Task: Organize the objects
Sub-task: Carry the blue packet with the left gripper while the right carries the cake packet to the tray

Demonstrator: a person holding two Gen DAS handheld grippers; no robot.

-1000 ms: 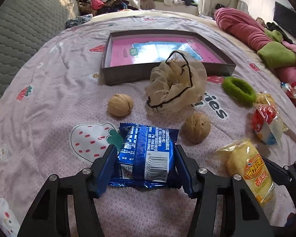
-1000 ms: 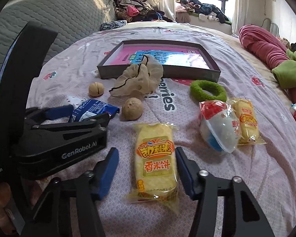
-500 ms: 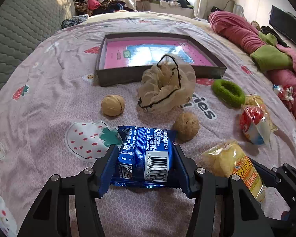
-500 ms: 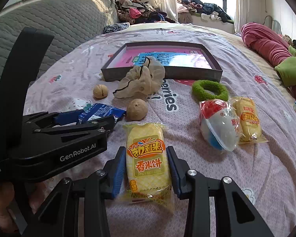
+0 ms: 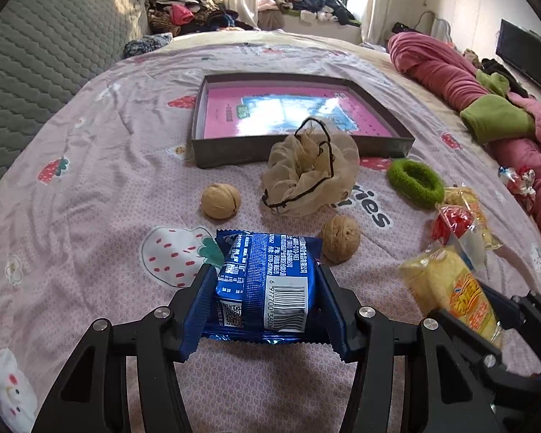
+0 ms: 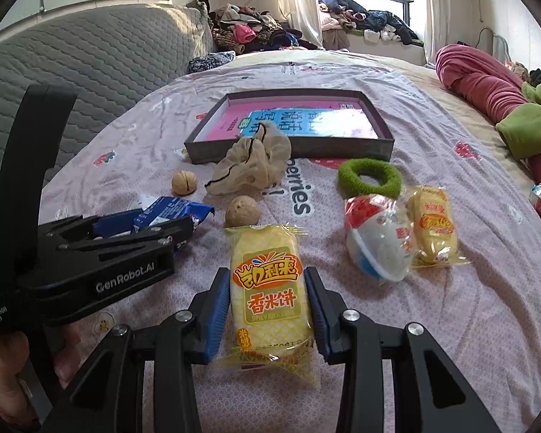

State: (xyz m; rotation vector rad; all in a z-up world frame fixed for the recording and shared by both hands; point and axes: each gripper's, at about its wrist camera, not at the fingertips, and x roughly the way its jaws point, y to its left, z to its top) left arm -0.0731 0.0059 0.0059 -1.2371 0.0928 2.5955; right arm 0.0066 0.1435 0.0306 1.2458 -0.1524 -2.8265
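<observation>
On the bed [image 5: 101, 195] the biggest change is on the right: a second ago the right tongs [image 6: 268, 312] stood spread around the yellow rice cracker packet [image 6: 270, 288]; now they pinch it, its far end apparently just off the sheet. The left tongs [image 5: 267, 299] pinch the blue biscuit packet [image 5: 267, 285] as before, slightly raised. So both packets look ready to be carried, probably to the dark tray [image 5: 216, 151], which lies well apart behind the walnuts. Only the right view shows the person's hand [image 6: 3, 371] on the left tool; only the left view shows the barcode [image 5: 288, 303].
</observation>
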